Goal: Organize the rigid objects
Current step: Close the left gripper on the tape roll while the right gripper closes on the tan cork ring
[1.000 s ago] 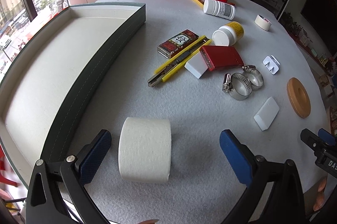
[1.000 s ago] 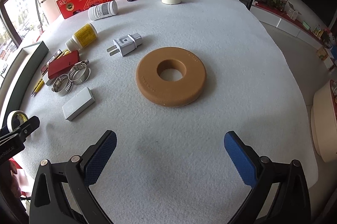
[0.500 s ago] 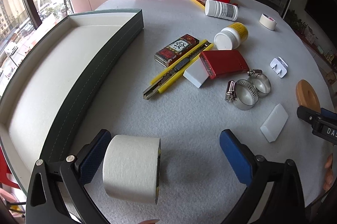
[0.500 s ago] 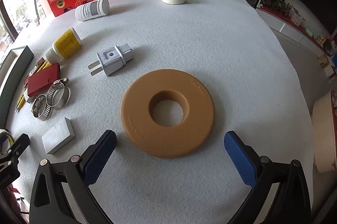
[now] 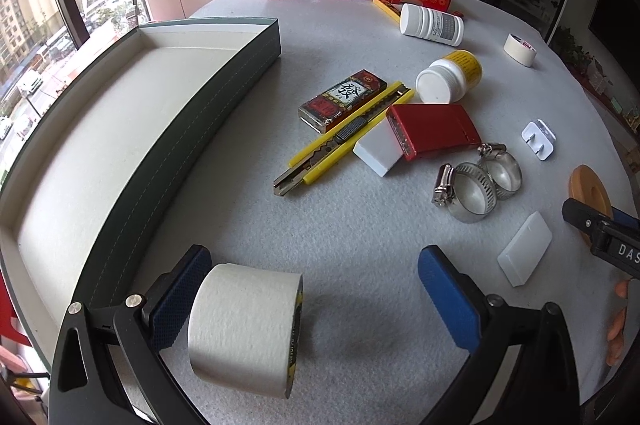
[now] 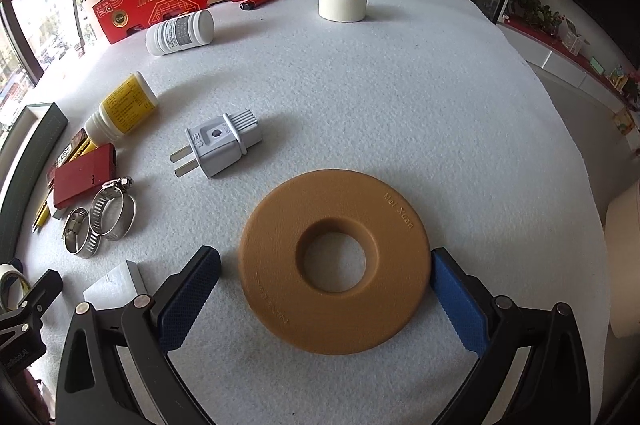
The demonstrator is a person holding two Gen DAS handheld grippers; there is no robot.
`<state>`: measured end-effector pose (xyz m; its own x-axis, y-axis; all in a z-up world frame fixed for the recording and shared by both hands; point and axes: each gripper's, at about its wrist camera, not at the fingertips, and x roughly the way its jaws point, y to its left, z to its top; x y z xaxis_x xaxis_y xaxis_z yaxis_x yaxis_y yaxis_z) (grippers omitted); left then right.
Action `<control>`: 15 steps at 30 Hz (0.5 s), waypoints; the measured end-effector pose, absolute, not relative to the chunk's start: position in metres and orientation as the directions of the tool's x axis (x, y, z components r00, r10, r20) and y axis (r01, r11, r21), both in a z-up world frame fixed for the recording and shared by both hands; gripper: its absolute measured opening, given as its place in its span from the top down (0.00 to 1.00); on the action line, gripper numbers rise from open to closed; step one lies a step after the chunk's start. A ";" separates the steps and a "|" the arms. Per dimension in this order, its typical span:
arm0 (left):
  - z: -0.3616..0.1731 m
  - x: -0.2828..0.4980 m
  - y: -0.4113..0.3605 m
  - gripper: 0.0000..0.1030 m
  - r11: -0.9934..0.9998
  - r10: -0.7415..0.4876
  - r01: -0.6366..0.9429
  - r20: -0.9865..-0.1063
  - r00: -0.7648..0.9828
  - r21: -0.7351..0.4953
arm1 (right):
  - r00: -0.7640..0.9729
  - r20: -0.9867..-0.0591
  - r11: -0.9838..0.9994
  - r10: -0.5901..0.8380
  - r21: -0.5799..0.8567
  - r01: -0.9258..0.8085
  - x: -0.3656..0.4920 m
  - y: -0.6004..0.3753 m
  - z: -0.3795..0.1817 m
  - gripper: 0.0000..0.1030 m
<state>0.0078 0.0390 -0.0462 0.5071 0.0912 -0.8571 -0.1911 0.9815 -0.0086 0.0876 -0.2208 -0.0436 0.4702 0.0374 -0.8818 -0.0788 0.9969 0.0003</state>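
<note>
Nothing sits in the green tray (image 5: 224, 93) yet; everything remains out on the desk (image 6: 400, 97). The left hand-held gripper (image 5: 316, 299), spread wide, has its left pad touching the white tape roll (image 5: 244, 329). The right hand-held gripper (image 6: 324, 289), also spread, now straddles the tan ring (image 6: 334, 261), having closed in since a second ago.

Bare felt (image 6: 400, 97) beyond tan ring (image 6: 334, 261); plug (image 6: 220, 145), hose clamps (image 6: 100, 221) crowd left side.
</note>
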 end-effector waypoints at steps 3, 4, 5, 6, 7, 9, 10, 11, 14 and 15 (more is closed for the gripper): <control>-0.047 0.006 0.038 0.00 0.980 0.099 -0.197 -0.848 0.521 -0.006 | 0.465 -0.884 0.996 0.041 0.000 -0.089 0.090 -0.220 -0.044 0.00; -0.047 0.006 0.038 0.00 0.980 0.099 -0.198 -0.851 0.517 -0.007 | 0.462 -0.886 0.996 0.042 -0.001 -0.091 0.090 -0.220 -0.044 0.00; -0.046 0.007 0.038 0.00 0.980 0.098 -0.199 -0.855 0.510 -0.006 | 0.459 -0.888 0.996 0.042 -0.001 -0.093 0.091 -0.220 -0.043 0.00; -0.046 0.008 0.038 0.00 0.980 0.098 -0.201 -0.860 0.500 -0.005 | 0.453 -0.891 0.995 0.043 -0.001 -0.095 0.092 -0.220 -0.044 0.00; -0.046 0.010 0.038 0.00 0.979 0.097 -0.203 -0.866 0.491 -0.005 | 0.445 -0.895 0.995 0.042 -0.001 -0.095 0.093 -0.220 -0.043 0.00; -0.046 0.012 0.038 0.01 0.979 0.093 -0.203 -0.875 0.475 -0.006 | 0.423 -0.905 0.995 0.039 -0.001 -0.095 0.096 -0.220 -0.043 0.00; -0.045 0.013 0.038 0.01 0.980 0.089 -0.201 -0.879 0.469 -0.008 | 0.412 -0.910 0.995 0.039 -0.001 -0.095 0.098 -0.220 -0.043 0.00; -0.045 0.013 0.038 0.02 0.980 0.086 -0.197 -0.880 0.467 -0.009 | 0.405 -0.914 0.995 0.038 -0.002 -0.096 0.099 -0.219 -0.044 0.00; -0.039 0.009 0.035 0.19 0.985 0.076 -0.175 -0.875 0.477 -0.010 | 0.397 -0.917 0.995 0.037 -0.003 -0.098 0.099 -0.219 -0.042 0.03; -0.037 0.009 0.035 0.31 0.986 0.073 -0.169 -0.874 0.480 -0.010 | 0.400 -0.916 0.995 0.038 -0.003 -0.100 0.098 -0.219 -0.041 0.05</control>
